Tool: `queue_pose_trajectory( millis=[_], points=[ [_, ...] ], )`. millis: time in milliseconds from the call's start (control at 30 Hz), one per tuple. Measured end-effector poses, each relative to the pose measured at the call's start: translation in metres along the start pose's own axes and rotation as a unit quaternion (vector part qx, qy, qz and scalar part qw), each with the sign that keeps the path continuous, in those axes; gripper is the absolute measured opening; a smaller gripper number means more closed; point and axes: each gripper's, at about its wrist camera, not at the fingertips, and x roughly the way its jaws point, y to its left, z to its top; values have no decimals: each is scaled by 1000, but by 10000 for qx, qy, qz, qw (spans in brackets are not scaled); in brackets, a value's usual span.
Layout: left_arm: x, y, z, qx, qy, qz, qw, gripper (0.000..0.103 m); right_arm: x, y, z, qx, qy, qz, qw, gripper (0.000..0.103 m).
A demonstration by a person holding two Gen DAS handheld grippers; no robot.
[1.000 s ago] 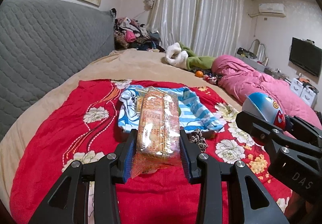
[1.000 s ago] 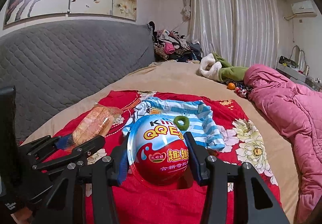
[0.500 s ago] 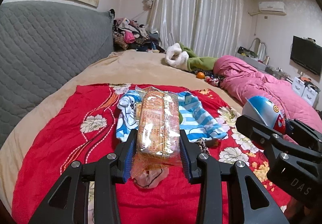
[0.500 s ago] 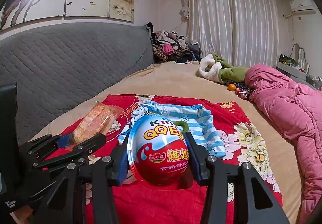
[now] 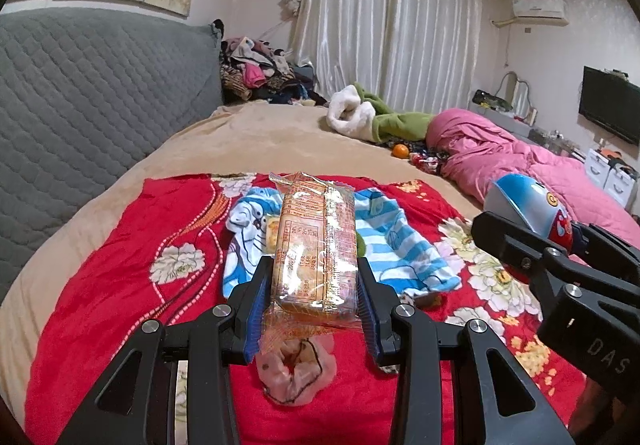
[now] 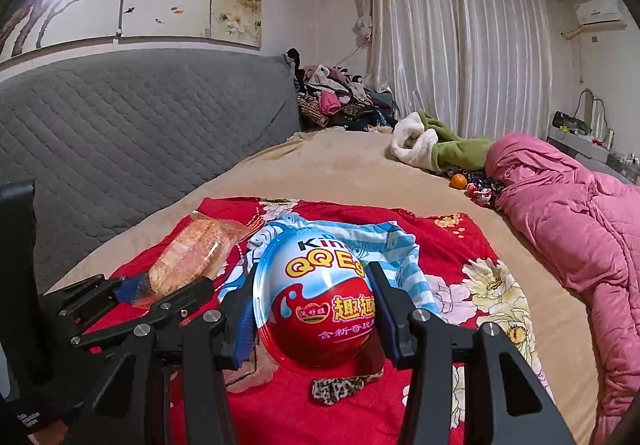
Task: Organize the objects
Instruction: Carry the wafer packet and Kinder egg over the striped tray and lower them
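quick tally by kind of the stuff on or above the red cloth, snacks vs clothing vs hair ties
Snacks: 2, cracker pack in the left gripper, toy egg in the right gripper
Clothing: 1, striped shirt
Hair ties: 2, pink scrunchie, leopard scrunchie
Total: 5

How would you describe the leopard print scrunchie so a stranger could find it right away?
Find the red floral blanket on the bed. At its near end, just below the big egg-shaped toy package in the right gripper, lies the leopard print scrunchie. It alone has brown-and-black spots; the scrunchie nearby is plain pink.
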Motion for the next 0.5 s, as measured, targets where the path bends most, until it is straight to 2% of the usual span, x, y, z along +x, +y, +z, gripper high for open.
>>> queue_pose_trajectory(
  millis=[500],
  points=[
    [48, 4, 16, -58, 100, 49, 9999, 41, 40, -12, 11, -20, 89, -29, 10000, 49]
  ],
)
